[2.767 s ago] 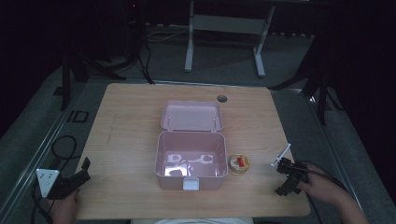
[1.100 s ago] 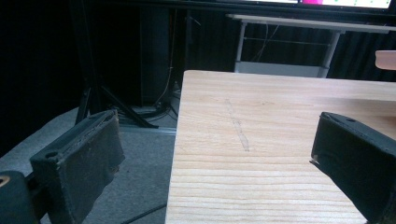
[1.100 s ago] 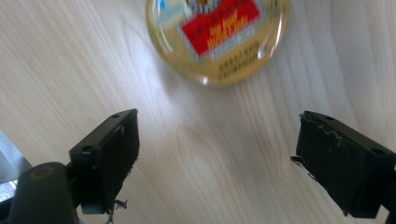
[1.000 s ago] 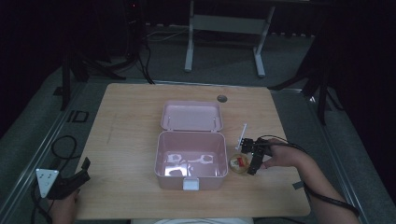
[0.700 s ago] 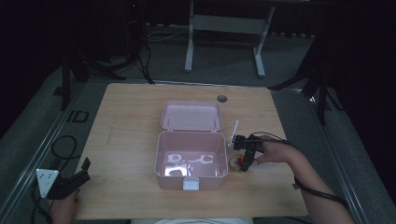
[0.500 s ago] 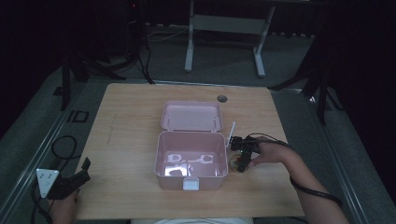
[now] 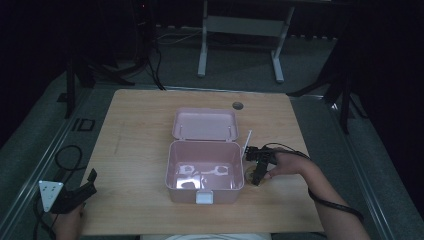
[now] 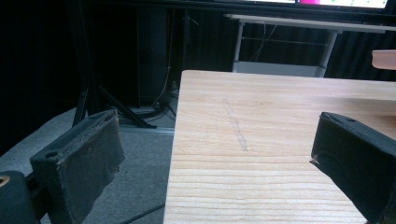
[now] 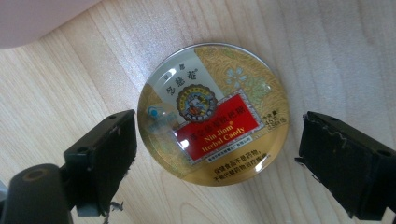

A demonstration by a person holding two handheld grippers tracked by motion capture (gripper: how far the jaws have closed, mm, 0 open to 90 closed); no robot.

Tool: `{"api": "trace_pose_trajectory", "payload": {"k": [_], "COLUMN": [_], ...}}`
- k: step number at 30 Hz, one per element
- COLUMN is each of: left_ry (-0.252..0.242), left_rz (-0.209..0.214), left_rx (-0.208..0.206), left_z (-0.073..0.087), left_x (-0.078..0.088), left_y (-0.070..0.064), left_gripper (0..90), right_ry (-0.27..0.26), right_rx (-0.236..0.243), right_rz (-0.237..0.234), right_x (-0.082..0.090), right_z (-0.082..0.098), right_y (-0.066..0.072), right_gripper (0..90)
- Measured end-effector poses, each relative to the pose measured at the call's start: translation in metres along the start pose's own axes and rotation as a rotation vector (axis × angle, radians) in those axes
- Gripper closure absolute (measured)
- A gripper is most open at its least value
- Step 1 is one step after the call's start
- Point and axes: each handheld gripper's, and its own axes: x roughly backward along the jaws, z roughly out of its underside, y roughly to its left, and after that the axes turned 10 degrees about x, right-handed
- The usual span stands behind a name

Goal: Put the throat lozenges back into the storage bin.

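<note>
Dim high view, dark surroundings, sharper gripper views, perhaps overhead glare on candy tin (image 9: 214,114)

Table (image 7: 140,140): light wood, with rounded corners and a round hole (image 7: 237,105) at 12 o'clock near the far edge.
Centre: open pink box (image 7: 204,172), its lid (image 7: 205,124) laid back towards 12 o'clock.
3 o'clock of box: round candy tin (image 9: 214,114), flat on the wood just beside the box wall.

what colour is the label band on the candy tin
Red with gold lettering, on a gold tin; the right gripper view shows it best.
</note>
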Motion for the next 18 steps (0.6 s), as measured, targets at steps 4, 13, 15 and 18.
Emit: {"api": "trace_pose_trajectory", "payload": {"k": [4, 13, 15, 18], "left_ry": [0.001, 0.002, 0.002, 0.002], "left_rz": [-0.001, -0.001, 0.000, -0.001], "left_rx": [-0.002, -0.002, -0.002, -0.002], "left_z": [0.000, 0.000, 0.000, 0.000], "left_x": [0.000, 0.000, 0.000, 0.000], "left_y": [0.000, 0.000, 0.000, 0.000], "left_gripper": [2.4, 2.4, 2.4, 2.4], "right_ry": [0.019, 0.035, 0.039, 0.042], "right_rx": [0.013, 0.012, 0.023, 0.040], "right_rz": [0.007, 0.020, 0.020, 0.014], "right_x": [-0.007, -0.009, -0.005, 0.002], "right_z": [0.000, -0.001, -0.001, 0.000], "right_y": [0.000, 0.000, 0.002, 0.005], "right_gripper": [11.5, 19.9, 20.1, 20.1]}}
